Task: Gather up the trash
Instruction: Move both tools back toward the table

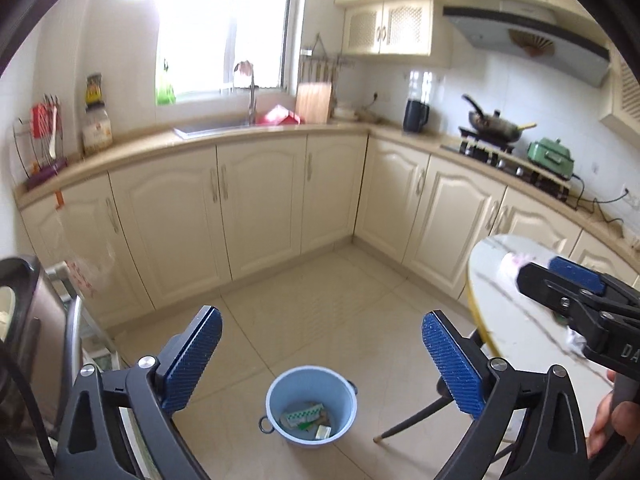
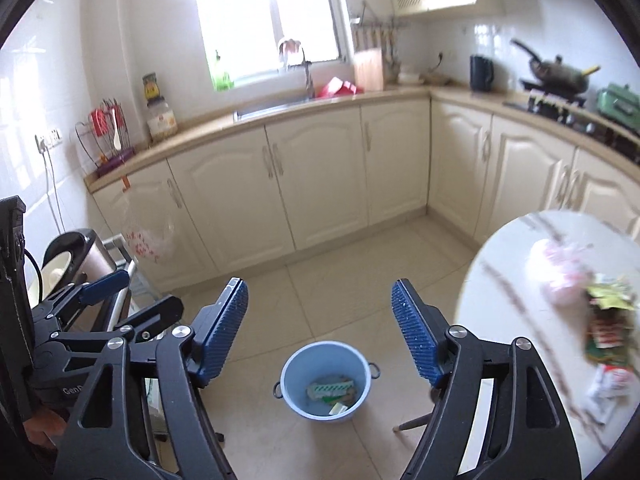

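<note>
A light blue bucket (image 1: 311, 405) stands on the tiled floor and holds a few wrappers; it also shows in the right wrist view (image 2: 325, 380). My left gripper (image 1: 322, 356) is open and empty, high above the bucket. My right gripper (image 2: 320, 320) is open and empty, also above the bucket. A round white marble table (image 2: 516, 264) at the right carries trash: a pink crumpled bag (image 2: 560, 276), green and red wrappers (image 2: 608, 328) and a white wrapper (image 2: 608, 388). In the left wrist view the right gripper (image 1: 560, 280) shows from the side over the table (image 1: 500, 300).
Cream kitchen cabinets (image 1: 260, 208) run along the back and right under a beige counter with a sink (image 1: 216, 128), kettle (image 1: 415, 115) and stove with a wok (image 1: 494, 124). A rice cooker on a rack (image 2: 80, 264) stands at the left. A plastic bag (image 2: 146, 240) hangs from the counter.
</note>
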The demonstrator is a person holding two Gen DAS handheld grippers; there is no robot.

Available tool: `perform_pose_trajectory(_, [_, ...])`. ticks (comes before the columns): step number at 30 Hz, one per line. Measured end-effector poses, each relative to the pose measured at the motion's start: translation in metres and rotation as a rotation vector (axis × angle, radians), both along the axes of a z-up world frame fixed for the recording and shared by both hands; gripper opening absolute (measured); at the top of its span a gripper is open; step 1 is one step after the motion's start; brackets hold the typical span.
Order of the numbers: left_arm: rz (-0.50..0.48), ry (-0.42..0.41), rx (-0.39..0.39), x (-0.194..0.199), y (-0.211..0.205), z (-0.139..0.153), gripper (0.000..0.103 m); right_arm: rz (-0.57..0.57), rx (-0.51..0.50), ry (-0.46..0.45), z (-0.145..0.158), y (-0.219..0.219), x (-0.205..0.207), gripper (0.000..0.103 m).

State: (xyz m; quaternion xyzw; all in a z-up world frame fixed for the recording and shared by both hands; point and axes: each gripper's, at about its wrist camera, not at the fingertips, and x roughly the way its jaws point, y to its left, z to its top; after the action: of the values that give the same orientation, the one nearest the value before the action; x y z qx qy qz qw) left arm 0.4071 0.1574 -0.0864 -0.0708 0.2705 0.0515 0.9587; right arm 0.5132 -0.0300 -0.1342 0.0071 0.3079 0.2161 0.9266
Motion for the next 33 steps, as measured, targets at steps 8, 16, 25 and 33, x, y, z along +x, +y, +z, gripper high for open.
perform_pose_trajectory(8, [-0.051, -0.159, 0.055, -0.105, -0.074, 0.039, 0.102, -0.154, 0.027, -0.181, 0.083, -0.07, -0.111, 0.101])
perform_pose_trajectory(16, [-0.097, -0.31, 0.069, -0.247, -0.126, 0.043, 0.102, -0.302, 0.015, -0.295, 0.137, -0.125, -0.199, 0.103])
perform_pose_trajectory(25, [-0.125, -0.424, 0.1, -0.36, -0.134, 0.018, 0.102, -0.435, -0.003, -0.396, 0.165, -0.159, -0.276, 0.103])
perform_pose_trajectory(33, [-0.145, -0.425, 0.103, -0.375, -0.138, 0.005, 0.102, -0.472, -0.015, -0.431, 0.174, -0.172, -0.291, 0.103])
